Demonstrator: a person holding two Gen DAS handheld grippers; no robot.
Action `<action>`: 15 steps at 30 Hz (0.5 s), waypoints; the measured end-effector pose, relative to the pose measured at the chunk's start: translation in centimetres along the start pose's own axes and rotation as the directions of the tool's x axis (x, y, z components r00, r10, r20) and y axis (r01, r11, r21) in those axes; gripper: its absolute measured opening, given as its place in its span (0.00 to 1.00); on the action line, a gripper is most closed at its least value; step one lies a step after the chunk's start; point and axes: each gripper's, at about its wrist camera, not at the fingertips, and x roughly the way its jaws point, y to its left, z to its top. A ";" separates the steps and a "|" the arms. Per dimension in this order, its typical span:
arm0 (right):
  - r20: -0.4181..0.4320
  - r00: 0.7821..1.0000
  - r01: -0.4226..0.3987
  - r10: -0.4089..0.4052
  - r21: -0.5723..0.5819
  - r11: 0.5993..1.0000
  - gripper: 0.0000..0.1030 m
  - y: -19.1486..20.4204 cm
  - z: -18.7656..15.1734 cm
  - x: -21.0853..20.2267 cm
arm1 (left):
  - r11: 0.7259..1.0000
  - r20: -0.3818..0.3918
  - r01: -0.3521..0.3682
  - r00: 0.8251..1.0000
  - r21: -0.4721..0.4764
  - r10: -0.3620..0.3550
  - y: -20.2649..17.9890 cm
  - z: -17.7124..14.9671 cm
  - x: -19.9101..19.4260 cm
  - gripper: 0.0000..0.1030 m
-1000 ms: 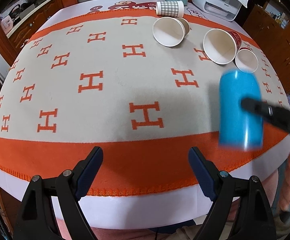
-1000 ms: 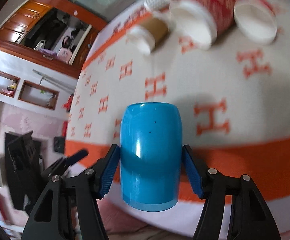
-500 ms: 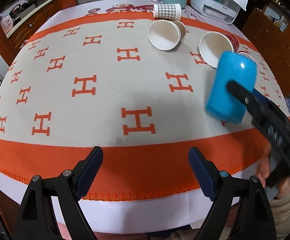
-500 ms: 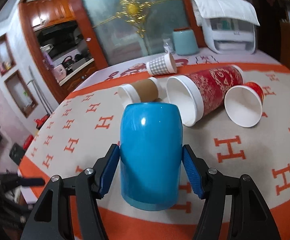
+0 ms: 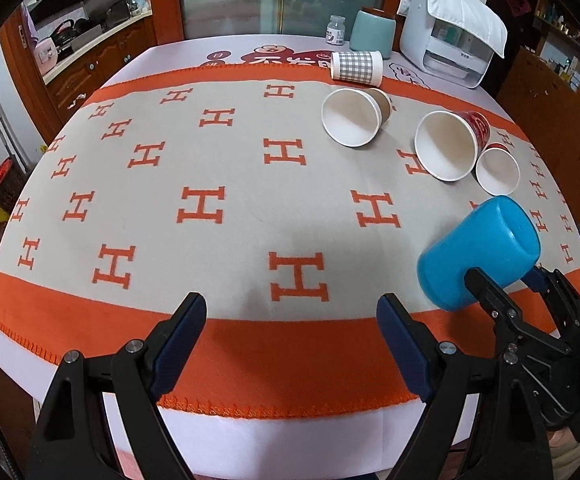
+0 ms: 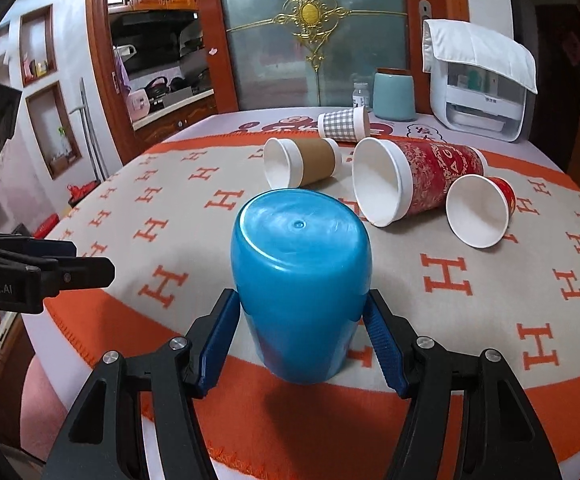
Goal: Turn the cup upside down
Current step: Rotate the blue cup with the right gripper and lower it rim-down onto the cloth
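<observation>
Blue cup (image 6: 302,292) base-up in right gripper (image 6: 302,340); rim hidden, possibly touching blanket (image 5: 217,152).

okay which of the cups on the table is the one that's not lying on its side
The blue cup, held in the right gripper with its base up. The checked, brown, tall red and small red paper cups all lie on their sides.
</observation>
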 end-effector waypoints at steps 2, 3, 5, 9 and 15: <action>-0.014 1.000 -0.023 0.023 0.016 1.000 0.63 -0.1 0.1 -0.2 | 1.000 -0.008 0.002 1.000 -0.003 -0.003 -0.1 -0.2 0.0 0.83; -0.019 0.999 -0.038 0.038 0.027 0.999 0.64 -0.2 0.3 -0.3 | 1.000 -0.012 0.004 1.000 -0.004 -0.004 -0.1 -0.2 0.0 0.84; -0.025 0.998 -0.058 0.059 0.062 0.996 0.65 -0.6 0.6 -0.7 | 1.000 -0.017 0.005 1.000 -0.006 -0.005 -0.2 -0.4 0.0 0.84; -0.035 0.996 -0.083 0.088 0.112 0.990 0.65 -1.1 1.2 -2.3 | 1.000 -0.018 0.003 1.000 -0.003 -0.003 -0.7 -0.5 -0.6 0.84; -0.059 0.992 -0.100 0.111 0.166 0.981 0.65 -1.6 2.3 -5.9 | 1.000 0.015 0.016 1.000 0.017 -0.016 -2.0 -0.3 -2.7 0.84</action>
